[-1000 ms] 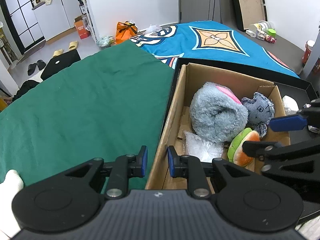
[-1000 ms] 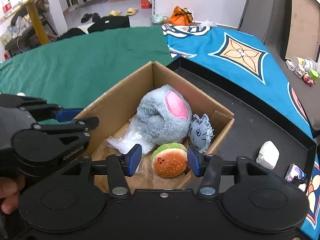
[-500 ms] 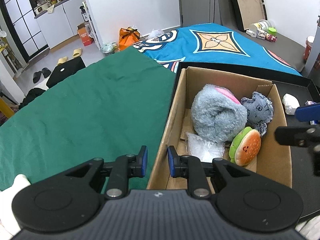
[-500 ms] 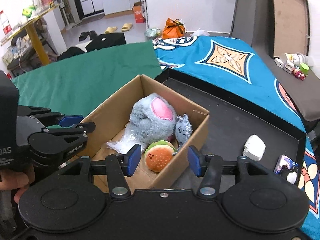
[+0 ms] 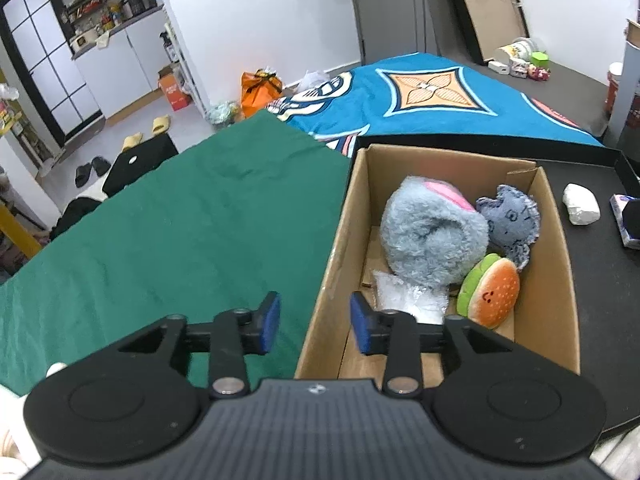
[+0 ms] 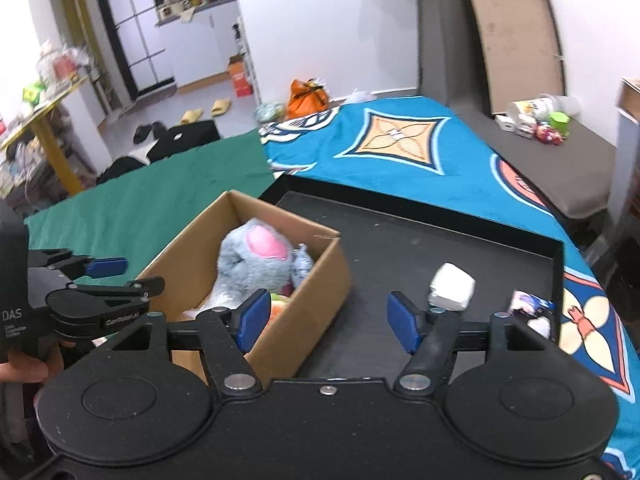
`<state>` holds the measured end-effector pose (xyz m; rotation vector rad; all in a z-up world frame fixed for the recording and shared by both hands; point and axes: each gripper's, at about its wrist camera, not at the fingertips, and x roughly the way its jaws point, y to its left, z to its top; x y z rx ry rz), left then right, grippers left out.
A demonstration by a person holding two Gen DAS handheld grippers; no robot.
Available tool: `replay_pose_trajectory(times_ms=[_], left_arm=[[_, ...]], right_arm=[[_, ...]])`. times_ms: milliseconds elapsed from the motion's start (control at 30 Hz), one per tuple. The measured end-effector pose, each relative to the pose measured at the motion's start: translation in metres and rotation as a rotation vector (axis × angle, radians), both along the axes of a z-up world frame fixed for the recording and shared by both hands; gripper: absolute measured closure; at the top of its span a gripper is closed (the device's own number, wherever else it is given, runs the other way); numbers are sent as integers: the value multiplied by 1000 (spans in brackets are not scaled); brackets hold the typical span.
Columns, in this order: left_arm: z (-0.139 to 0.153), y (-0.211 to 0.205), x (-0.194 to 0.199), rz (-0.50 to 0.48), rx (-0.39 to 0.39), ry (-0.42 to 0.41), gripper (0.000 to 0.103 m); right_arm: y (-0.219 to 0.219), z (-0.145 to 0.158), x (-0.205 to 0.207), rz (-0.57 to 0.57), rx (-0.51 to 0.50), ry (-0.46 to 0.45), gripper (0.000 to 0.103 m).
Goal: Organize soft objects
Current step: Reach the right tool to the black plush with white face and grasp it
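A cardboard box (image 5: 558,280) (image 6: 316,304) stands in a black tray (image 6: 400,248). It holds a grey fluffy plush with a pink patch (image 5: 430,232) (image 6: 256,256), a small blue-grey plush (image 5: 510,218) (image 6: 301,266), a burger plush (image 5: 490,298) and a clear plastic bag (image 5: 408,300). My left gripper (image 5: 314,322) is open and empty, its jaws straddling the box's left wall; it also shows in the right wrist view (image 6: 116,276). My right gripper (image 6: 326,322) is open and empty, above the box's right corner.
A white soft lump (image 5: 580,210) (image 6: 452,286) and a small printed packet (image 6: 530,304) lie in the tray right of the box. A green cloth (image 5: 160,220) lies left of the box and a blue patterned cloth (image 5: 420,96) behind it.
My right gripper let the burger plush drop into the box, opened wider and drew back up to the right. My left gripper opened wider at the box's left wall.
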<state>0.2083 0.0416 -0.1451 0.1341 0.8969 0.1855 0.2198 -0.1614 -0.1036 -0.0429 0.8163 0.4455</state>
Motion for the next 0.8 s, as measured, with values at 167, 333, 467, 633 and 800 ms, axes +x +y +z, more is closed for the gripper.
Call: replay_pose_trajectory(times_ms=[167,333,467,633,800], left_arm=[[3,-8,-3,-19,43,-21,35],[7,-13,-6,-19,65,-54,19],[9,-14,-8,-13,72,-59,16],[12,-13,-8,-8,53,-65,10],[14,-12,-7,-6,25,-75,10]], right_arm=[[-24,-1,-2,-45,26,-10,34],[-43,-1,-7,-71,34,-34,25],[-57,-1,-11,-101,41,-62,20],[-78,-1,-10,-134,106,-62,15],[-93,-5,-11,-144,92,-78,12]])
